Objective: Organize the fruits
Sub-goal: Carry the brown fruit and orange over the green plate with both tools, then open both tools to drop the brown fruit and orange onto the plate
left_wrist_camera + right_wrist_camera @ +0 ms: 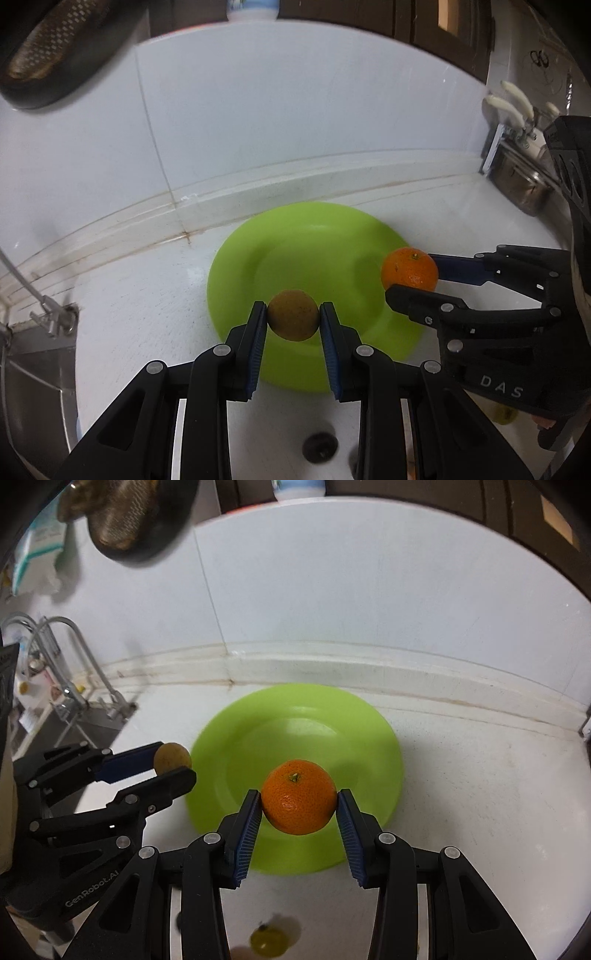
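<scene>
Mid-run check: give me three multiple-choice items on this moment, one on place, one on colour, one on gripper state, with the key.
1. Where is the orange fruit? A on the counter; B between the right gripper's fingers, in front of the green plate; C in the sink.
2. What colour is the fruit in the left gripper? A dull yellow-brown; B red; C purple.
3. The green plate is: A stacked; B full; C bare of fruit.

Key: B, both pads touch its sides; A, the yellow-brown fruit shows it; C, only green surface shows.

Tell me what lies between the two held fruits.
Only bare green plate between the brown fruit and the orange, seen in the right wrist view.
</scene>
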